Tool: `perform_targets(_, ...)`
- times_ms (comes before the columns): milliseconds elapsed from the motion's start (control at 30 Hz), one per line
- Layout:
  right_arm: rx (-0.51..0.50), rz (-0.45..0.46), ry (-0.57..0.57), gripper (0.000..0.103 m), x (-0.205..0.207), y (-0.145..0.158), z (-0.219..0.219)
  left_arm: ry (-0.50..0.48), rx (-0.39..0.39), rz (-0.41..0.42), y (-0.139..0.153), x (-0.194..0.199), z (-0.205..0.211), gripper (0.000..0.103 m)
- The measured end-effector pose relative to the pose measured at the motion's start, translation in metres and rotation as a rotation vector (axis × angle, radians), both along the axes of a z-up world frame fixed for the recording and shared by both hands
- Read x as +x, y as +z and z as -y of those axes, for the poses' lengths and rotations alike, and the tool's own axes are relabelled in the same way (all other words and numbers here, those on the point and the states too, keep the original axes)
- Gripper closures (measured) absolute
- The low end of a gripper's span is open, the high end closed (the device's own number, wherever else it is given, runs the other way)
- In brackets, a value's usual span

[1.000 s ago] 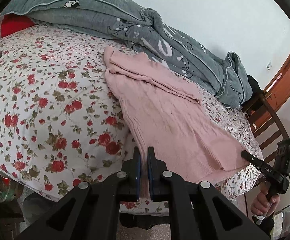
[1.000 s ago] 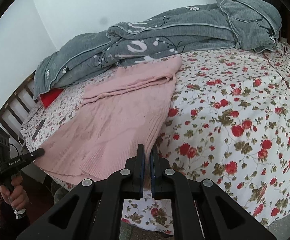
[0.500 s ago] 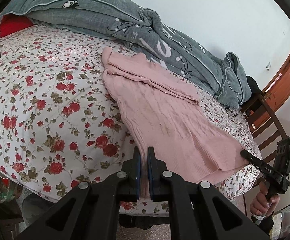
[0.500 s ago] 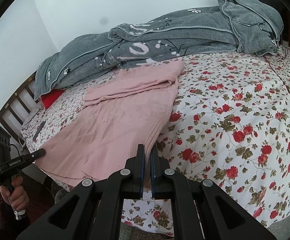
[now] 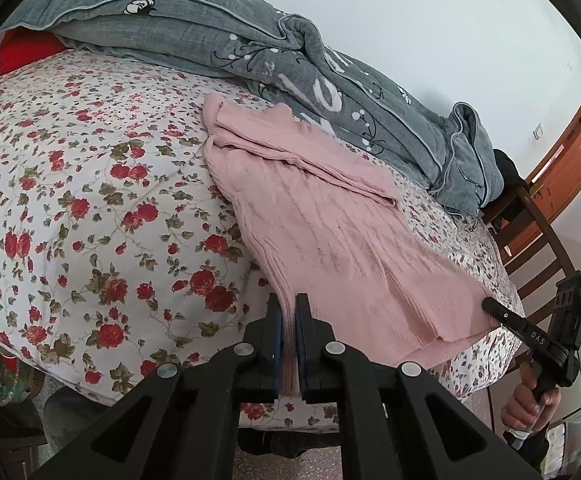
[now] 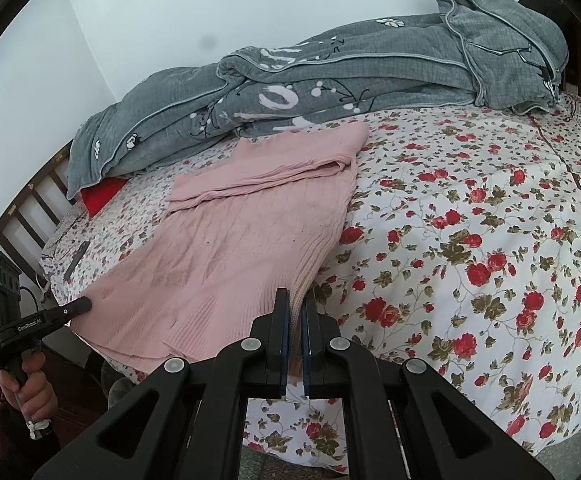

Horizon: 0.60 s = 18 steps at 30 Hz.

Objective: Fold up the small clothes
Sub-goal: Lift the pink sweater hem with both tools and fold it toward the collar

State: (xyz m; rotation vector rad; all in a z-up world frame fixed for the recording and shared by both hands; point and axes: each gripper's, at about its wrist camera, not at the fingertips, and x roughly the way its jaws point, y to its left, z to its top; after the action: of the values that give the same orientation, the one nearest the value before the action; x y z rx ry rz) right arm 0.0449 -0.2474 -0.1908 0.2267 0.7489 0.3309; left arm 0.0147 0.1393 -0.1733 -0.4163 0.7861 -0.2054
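Observation:
A pink knit sweater (image 5: pixel 330 236) lies spread on the floral bedsheet (image 5: pixel 90 184), its sleeves folded across the top near the grey quilt. My left gripper (image 5: pixel 289 308) is shut on one corner of the sweater's bottom hem. My right gripper (image 6: pixel 297 304) is shut on the other hem corner of the sweater (image 6: pixel 242 240). Each gripper shows in the other's view: the right one at the sweater's far hem corner (image 5: pixel 490 305), the left one likewise (image 6: pixel 84 303). The hem is stretched between them at the bed's near edge.
A rumpled grey quilt (image 5: pixel 290 60) lies along the wall behind the sweater, also in the right wrist view (image 6: pixel 330 72). A red pillow (image 5: pixel 22 50) peeks out beneath it. A dark phone-like object (image 6: pixel 76 260) lies on the sheet. A wooden headboard (image 6: pixel 30 208) and wooden chair (image 5: pixel 538 240) flank the bed.
Both grippers have pulled the hem toward the bed's near edge, and the sweater has slid and stretched flatter. Both stay shut on the hem.

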Motion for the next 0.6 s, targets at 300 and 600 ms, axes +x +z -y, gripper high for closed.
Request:
perform_targets(300, 0.002, -0.001, 0.001, 0.098, 0.000, 0.000, -0.001, 0.006, -0.008, 0.004, -0.001, 0.001, -0.001, 0.096)
perform_targets(600, -0.002, 0.030, -0.006, 0.098, 0.004, 0.012, -0.002, 0.028, -0.021, 0.039, 0.018, 0.005, -0.002, 0.096)
